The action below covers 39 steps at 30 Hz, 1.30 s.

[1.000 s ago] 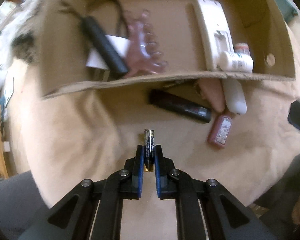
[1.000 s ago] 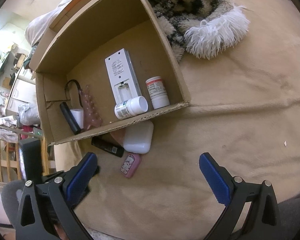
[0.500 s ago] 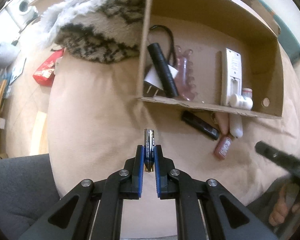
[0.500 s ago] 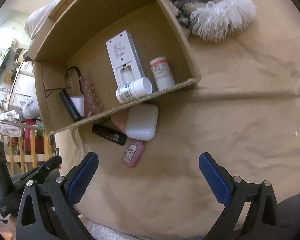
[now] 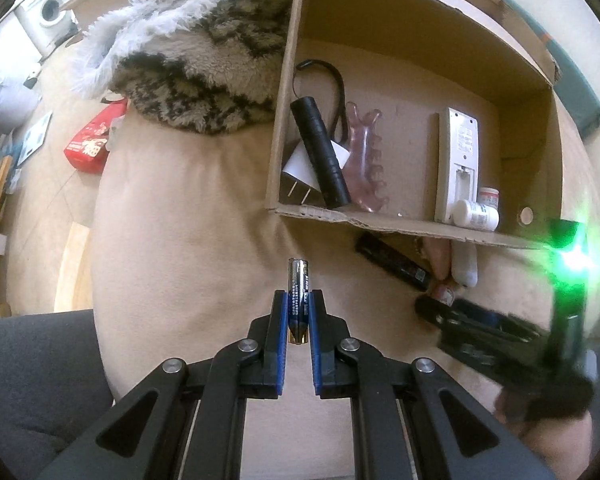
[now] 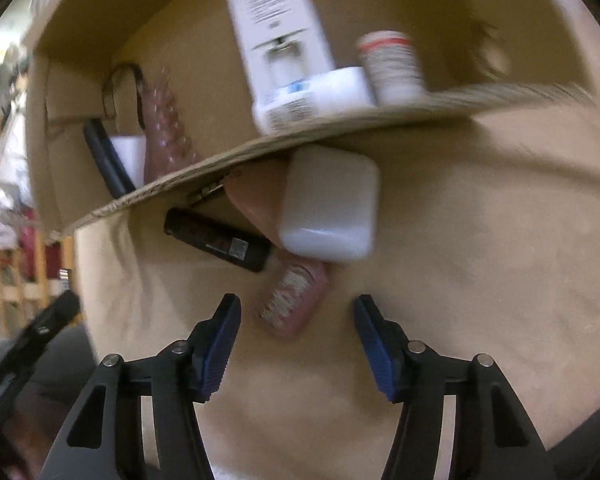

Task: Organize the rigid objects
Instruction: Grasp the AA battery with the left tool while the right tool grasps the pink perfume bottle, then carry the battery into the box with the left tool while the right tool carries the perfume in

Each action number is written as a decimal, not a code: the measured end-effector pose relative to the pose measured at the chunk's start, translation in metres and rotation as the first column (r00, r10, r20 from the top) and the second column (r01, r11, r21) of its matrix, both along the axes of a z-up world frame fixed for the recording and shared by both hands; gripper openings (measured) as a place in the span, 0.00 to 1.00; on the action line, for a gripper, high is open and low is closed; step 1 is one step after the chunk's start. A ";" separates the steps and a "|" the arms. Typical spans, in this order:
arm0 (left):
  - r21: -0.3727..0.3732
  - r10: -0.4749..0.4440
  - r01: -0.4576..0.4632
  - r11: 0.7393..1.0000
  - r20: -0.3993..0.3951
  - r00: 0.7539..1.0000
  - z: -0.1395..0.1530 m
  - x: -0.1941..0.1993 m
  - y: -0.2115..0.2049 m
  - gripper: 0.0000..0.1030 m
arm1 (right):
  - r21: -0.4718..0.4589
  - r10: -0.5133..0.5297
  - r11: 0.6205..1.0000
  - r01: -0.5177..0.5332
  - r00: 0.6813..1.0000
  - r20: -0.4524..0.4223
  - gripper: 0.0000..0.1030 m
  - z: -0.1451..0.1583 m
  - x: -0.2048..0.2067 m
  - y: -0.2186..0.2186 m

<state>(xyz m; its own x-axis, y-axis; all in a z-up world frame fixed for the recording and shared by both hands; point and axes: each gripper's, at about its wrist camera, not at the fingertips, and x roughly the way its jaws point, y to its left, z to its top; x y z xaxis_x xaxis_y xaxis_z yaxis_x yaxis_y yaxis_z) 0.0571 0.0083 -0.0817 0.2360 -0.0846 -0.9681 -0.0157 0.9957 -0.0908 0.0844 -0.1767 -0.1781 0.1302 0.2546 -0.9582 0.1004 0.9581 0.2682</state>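
My left gripper [image 5: 299, 300] is shut on a dark battery [image 5: 298, 286] and holds it above the beige cover, short of the cardboard box [image 5: 388, 222]. My right gripper [image 6: 297, 312] is open, its tips on either side of a small pink case [image 6: 294, 296] lying outside the box. It also shows at the right of the left wrist view [image 5: 496, 332]. Beside the pink case lie a white case [image 6: 330, 204] and a black tube [image 6: 220, 240]. In the box are a white remote [image 5: 458, 152], two pill bottles [image 6: 316, 96], a black flashlight [image 5: 320, 152], and a pink hair claw [image 5: 366, 160].
A furry patterned blanket [image 5: 196, 68] lies left of the box. A grey cushion [image 5: 32, 364] is at the lower left. The floor with a red packet [image 5: 88, 144] and a washing machine [image 5: 46, 12] lies beyond the left edge of the bed.
My right gripper has dropped down close to the pink case and its jaws have narrowed around it. My left gripper has pulled back a little with the battery.
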 end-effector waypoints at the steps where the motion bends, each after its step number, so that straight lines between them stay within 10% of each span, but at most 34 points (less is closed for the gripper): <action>1: 0.002 -0.001 0.001 1.000 -0.001 1.000 -0.001 0.000 0.000 0.09 | -0.061 0.033 0.998 -0.032 0.999 0.019 0.53 0.000 0.001 0.008; 9: 0.009 0.007 -0.007 1.000 -0.002 1.000 -0.003 0.002 -0.001 0.09 | -0.129 0.106 0.987 -0.098 0.993 0.058 0.27 0.002 -0.008 0.014; 23: 0.039 0.011 -0.011 0.999 0.008 1.000 -0.004 -0.002 -0.002 0.09 | -0.021 0.137 0.991 -0.136 0.986 0.090 0.25 0.040 -0.069 -0.019; 39: 0.058 0.030 -0.041 0.997 0.184 0.982 0.054 0.000 -0.001 0.09 | 0.024 0.108 0.991 -0.129 0.908 0.406 0.25 0.142 -0.081 -0.048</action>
